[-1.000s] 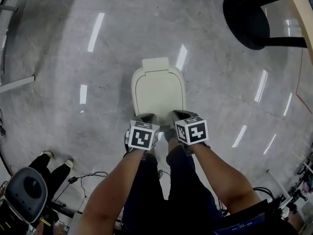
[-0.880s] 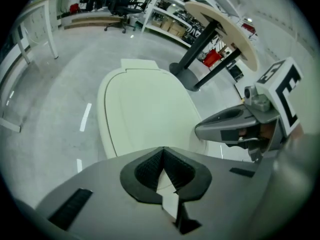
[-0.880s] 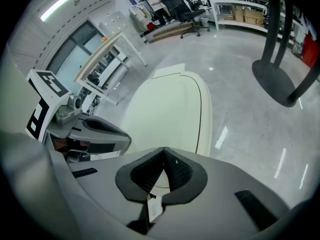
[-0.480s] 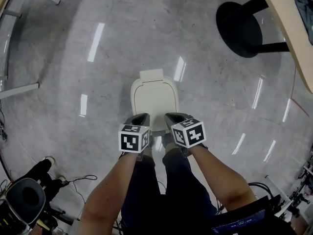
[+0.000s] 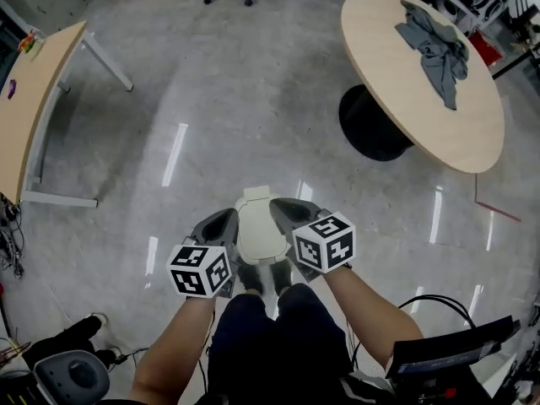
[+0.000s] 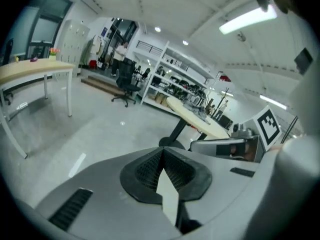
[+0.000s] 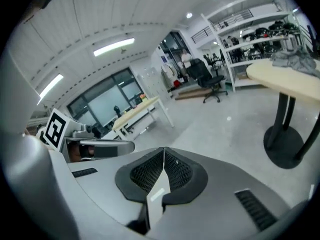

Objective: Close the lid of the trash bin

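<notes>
The cream plastic trash bin with the rounded rectangular lid (image 5: 258, 230) stands on the glossy grey floor (image 5: 253, 108) right in front of my legs, and from above it lies between my two tools: the left hand-held gripper (image 5: 226, 218) just beside its left flank, the right hand-held gripper (image 5: 283, 205) just beside its right flank. I hold both above it rather than on it. The bin's long axis runs straight away from me, with a small tab, which I take for the hinge, at the far end. Neither side is clearly nearer, though the right one reaches a little further forward along the bin.

The lid looks flat and seated on the body, with no dark opening showing, so I judge it to be down already. If any move is left, it is a press straight down from above, since the bin is below both tools, not ahead of them.

In the left gripper view the two ribbed black pads meet along one line with nothing between them. The right gripper view shows the same: jaws together and empty. Both views look level across the room, past each other's marker cubes, and the bin appears in neither. Neither tool touches the bin as far as I can tell.
</notes>
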`<state>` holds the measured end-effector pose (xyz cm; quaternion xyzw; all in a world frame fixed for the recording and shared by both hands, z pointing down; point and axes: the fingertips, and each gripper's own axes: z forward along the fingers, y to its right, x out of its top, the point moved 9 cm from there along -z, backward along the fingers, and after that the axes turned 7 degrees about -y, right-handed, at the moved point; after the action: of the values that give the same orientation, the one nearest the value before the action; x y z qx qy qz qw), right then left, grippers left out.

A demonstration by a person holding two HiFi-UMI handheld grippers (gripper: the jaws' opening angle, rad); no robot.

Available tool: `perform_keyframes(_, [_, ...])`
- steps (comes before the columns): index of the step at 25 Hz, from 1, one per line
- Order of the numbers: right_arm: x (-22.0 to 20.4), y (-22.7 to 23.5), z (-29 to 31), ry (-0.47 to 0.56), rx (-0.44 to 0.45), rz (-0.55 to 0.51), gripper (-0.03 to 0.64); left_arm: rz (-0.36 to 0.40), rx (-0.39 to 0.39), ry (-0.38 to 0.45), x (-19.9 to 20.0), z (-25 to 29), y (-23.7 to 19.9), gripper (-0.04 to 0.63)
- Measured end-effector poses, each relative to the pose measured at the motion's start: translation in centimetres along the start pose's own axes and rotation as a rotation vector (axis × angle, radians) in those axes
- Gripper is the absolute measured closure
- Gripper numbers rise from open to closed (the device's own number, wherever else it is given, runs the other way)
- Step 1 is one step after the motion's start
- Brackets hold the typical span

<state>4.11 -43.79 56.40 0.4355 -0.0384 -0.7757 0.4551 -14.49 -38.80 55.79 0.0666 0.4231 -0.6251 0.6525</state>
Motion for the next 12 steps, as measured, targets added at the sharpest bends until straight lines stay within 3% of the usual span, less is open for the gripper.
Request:
perform_keyframes(3, [3.3, -3.9, -3.6, 0.081, 0.045, -0.029, 0.609, 0.018, -0.017, 0.097, 4.2, -5.6, 2.4, 0.595])
perform_keyframes(7, [6.1, -6.6, -7.8, 0.186, 0.069, -0.056, 0.609, 0.129, -0.038, 0.246, 8.2, -10.5, 5.8, 0.595])
perform_keyframes(12, [8.7, -8.4, -9.6, 0.251, 0.097, -0.111, 0.609, 0.186, -0.04, 0.326, 9.8, -12.8, 7.2, 0.595])
